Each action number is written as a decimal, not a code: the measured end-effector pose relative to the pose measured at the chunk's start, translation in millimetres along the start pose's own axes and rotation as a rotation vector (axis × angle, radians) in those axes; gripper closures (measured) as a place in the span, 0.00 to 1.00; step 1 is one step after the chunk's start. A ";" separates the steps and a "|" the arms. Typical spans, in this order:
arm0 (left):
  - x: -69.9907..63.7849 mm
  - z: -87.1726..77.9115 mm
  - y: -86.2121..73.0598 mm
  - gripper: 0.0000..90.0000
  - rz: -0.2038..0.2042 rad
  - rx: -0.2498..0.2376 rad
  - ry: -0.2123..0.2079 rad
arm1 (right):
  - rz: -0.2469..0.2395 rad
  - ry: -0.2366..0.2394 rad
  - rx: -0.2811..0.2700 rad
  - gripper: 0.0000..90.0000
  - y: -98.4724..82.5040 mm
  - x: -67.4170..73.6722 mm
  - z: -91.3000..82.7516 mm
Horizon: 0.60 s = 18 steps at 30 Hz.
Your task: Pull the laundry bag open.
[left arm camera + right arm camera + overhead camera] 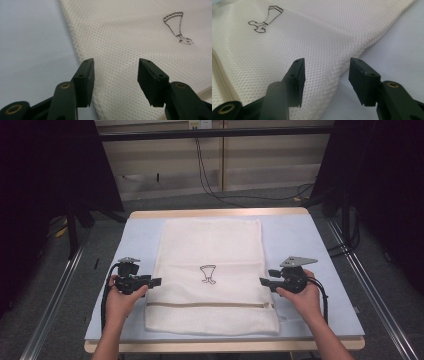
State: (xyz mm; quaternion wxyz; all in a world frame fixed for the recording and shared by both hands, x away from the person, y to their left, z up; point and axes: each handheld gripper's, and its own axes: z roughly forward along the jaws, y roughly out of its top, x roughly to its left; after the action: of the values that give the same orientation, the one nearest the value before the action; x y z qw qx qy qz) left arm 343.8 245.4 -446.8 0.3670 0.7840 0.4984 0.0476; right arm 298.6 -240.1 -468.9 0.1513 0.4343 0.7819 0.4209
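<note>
A white mesh bag lies flat on the pale blue table top, with a small black emblem at its middle and a zip running across near the front. My left gripper sits at the bag's left edge, held in the person's left hand. In the left gripper view its jaws stand open over the mesh, pads apart from it. My right gripper is at the bag's right edge. Its jaws are open, with the raised edge of the mesh between them, unpinched.
The table's wooden rim shows at the far edge. Black cables trail over the floor beyond it. Metal rails run along both sides, and dark curtains hang left and right. Bare blue surface flanks the bag.
</note>
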 end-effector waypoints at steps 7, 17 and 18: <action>-18.3 4.2 4.6 0.39 0.035 -0.041 -0.042 | -0.028 0.003 0.000 0.73 -1.5 4.6 -10.4; -42.5 12.9 7.7 0.34 0.089 -0.046 -0.066 | -0.067 0.017 0.001 1.00 -8.8 14.0 -29.4; -44.7 13.7 8.0 0.33 0.099 -0.053 -0.068 | -0.074 0.018 0.005 1.00 -10.2 14.7 -31.4</action>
State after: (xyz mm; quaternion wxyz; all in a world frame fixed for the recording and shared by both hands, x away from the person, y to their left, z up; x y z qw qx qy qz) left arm 333.5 199.8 -438.8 0.4016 0.7988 0.4448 0.0524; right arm 265.6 -247.5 -456.2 0.1588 0.4016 0.7997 0.4171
